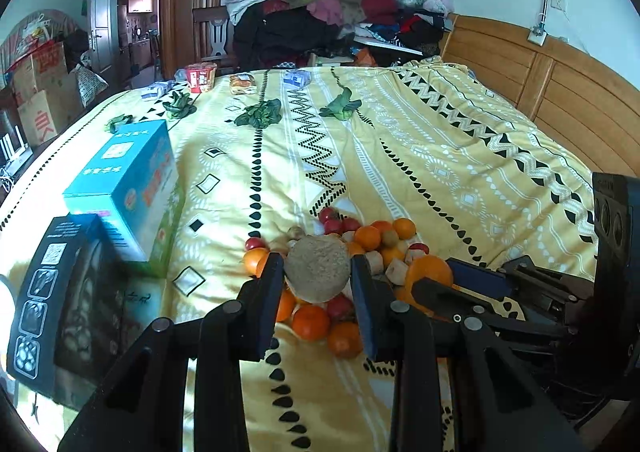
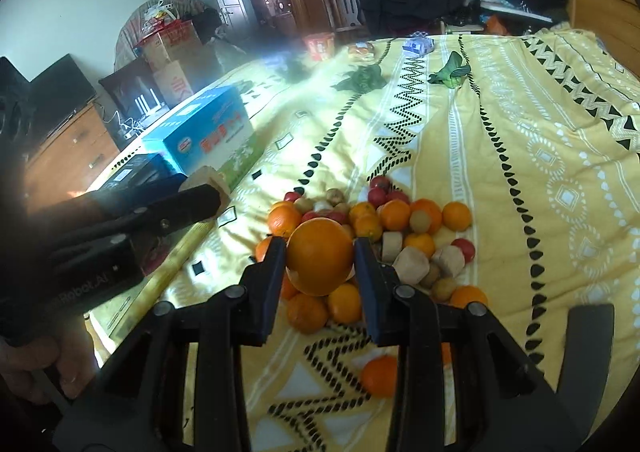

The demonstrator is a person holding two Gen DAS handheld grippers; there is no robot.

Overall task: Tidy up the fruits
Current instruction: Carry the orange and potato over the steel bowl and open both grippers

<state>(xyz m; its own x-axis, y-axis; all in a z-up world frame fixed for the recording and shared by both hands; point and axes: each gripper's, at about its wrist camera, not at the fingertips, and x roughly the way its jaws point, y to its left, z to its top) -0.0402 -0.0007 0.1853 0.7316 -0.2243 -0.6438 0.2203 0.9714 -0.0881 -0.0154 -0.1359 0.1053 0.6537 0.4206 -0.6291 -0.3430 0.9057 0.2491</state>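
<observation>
A pile of fruit [image 1: 360,240] lies on the yellow patterned bedspread [image 1: 420,156]: oranges, small red fruits, brownish round fruits and pale cut chunks. My left gripper [image 1: 318,272] is shut on a pale brown round chunk [image 1: 318,268] held above the pile; it also shows at the left of the right wrist view [image 2: 208,182]. My right gripper [image 2: 320,258] is shut on a large orange [image 2: 320,256] above the pile [image 2: 384,228]; that orange shows at the right of the left wrist view [image 1: 430,272]. One orange [image 2: 380,376] lies apart, nearer.
A blue carton [image 1: 128,180] and a black box [image 1: 60,292] stand at the left of the bed. Leafy greens [image 1: 260,114], a red cup [image 1: 202,76] and packets lie at the far end. A wooden headboard [image 1: 560,92] runs along the right. Clothes [image 1: 340,4] are heaped behind.
</observation>
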